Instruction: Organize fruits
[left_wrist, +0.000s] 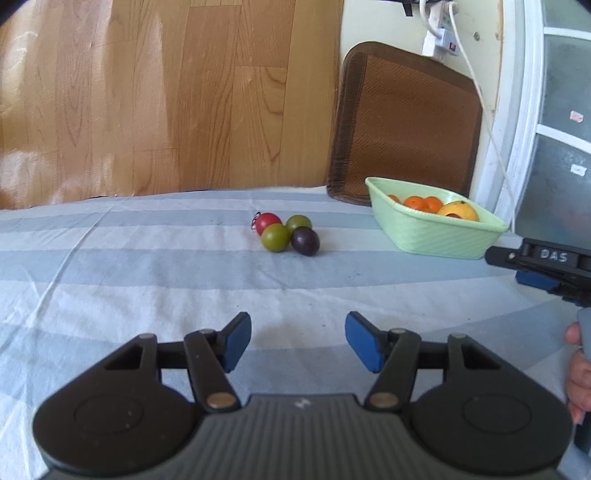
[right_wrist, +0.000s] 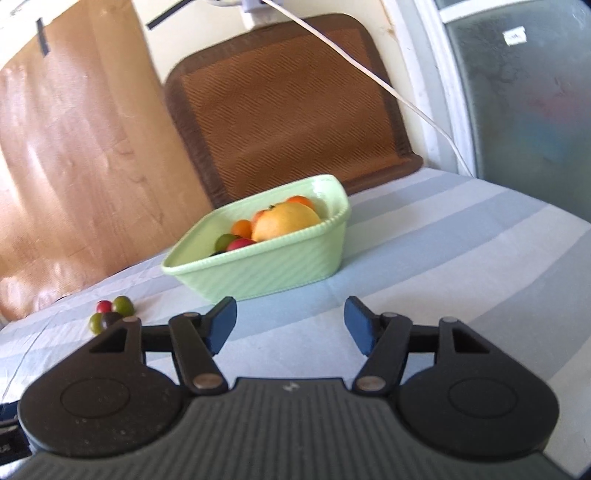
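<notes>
Green basket (left_wrist: 436, 236) sits near four loose fruits (left_wrist: 288, 234) that could roll when nudged; both grippers (left_wrist: 298, 341) (right_wrist: 290, 328) gape empty.

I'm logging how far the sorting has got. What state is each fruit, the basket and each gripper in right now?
green basket: upright on the striped cloth, part-filled.
large yellow fruit: in the basket.
small oranges: in the basket.
red fruit, two green fruits, dark purple fruit: clustered on the cloth, outside the basket.
left gripper: open, empty.
right gripper: open, empty.
</notes>
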